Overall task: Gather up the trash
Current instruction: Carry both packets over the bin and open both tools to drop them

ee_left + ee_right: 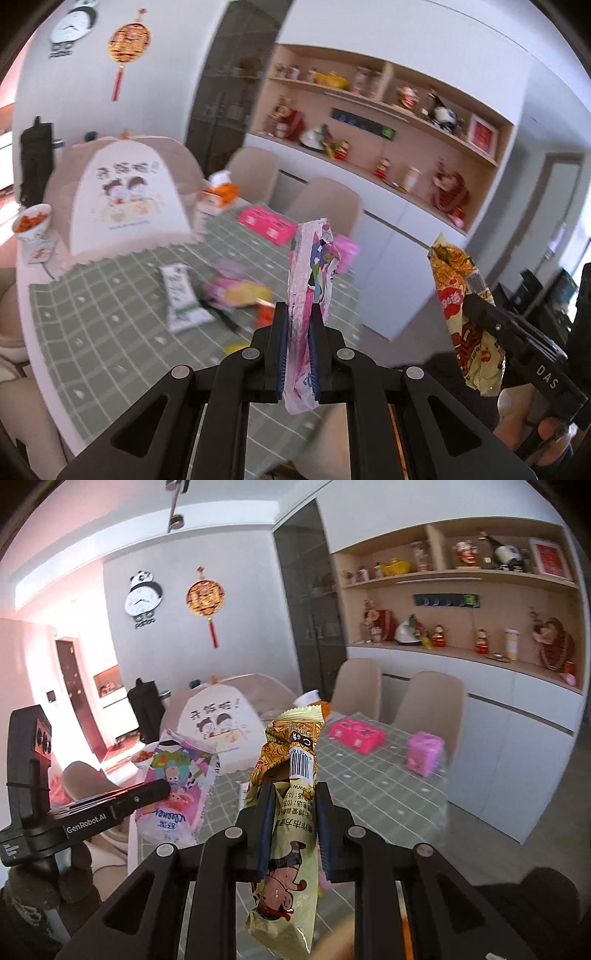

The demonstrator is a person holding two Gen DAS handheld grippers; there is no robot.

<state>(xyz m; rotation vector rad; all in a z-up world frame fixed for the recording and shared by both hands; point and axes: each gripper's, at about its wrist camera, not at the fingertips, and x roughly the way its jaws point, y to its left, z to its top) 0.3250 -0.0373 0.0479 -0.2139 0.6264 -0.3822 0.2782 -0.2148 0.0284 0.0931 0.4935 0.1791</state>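
Left claw (300, 314) pinching pink tissue wrapper (312, 266), right claw (295, 797) pinching yellow snack wrapper (291, 775), both raised above the worktop (110, 295) near its edge

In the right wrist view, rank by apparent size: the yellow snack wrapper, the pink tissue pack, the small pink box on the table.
1. yellow snack wrapper, clamped in the right gripper, nearest the lens, so enlarged.
2. pink tissue pack, held by the left gripper.
3. small pink box, farther off; its true size is unsure.
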